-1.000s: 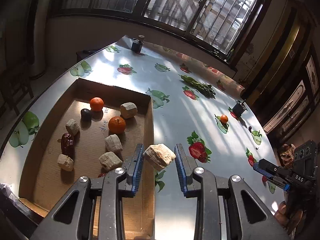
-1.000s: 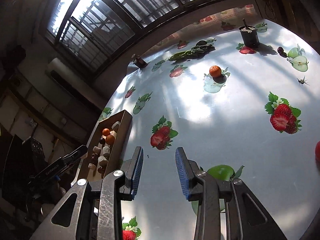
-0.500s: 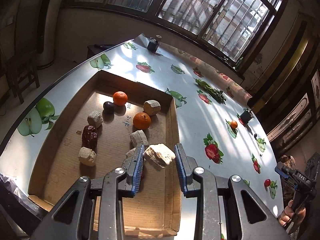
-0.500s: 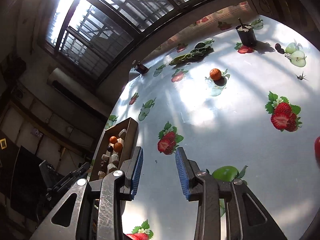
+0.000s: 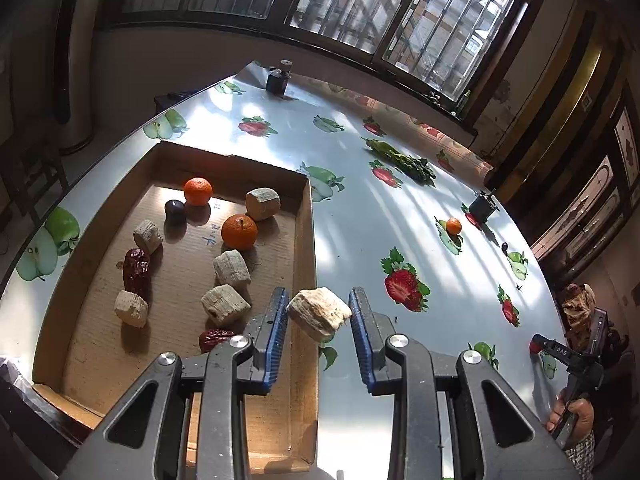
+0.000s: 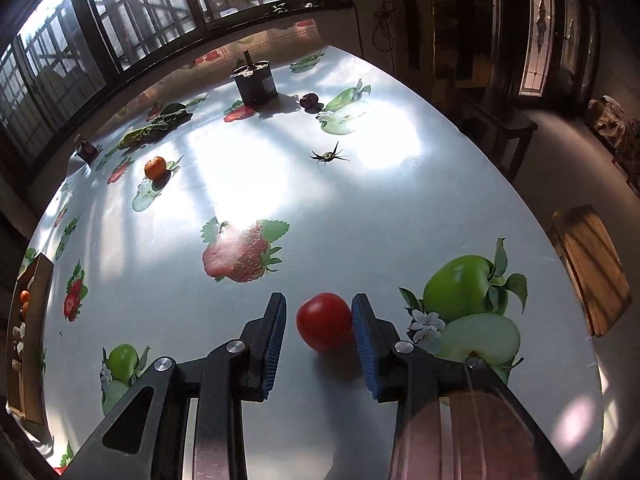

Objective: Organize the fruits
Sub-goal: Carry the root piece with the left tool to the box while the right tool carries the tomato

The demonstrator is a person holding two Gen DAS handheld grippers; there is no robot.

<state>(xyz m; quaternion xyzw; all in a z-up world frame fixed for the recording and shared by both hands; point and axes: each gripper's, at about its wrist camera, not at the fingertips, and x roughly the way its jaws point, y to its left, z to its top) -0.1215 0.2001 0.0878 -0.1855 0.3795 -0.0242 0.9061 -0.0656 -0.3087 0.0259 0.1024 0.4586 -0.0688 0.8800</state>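
Holding a pale tan chunk above the right wall of the cardboard tray, the left gripper was seen clamped narrowly on it.

The chunk was pinched between both blue pads, off the table, over the tray's right edge. Inside the tray, two oranges, a dark plum, red dates and several more tan chunks were laid loose. The right gripper was lowered around a red tomato resting on the fruit-printed table; its right pad appeared to touch the tomato, while a gap was left at the left pad, so no grip was made. Farther back on the table, a small orange and a dark fruit beside a dark pot were left.
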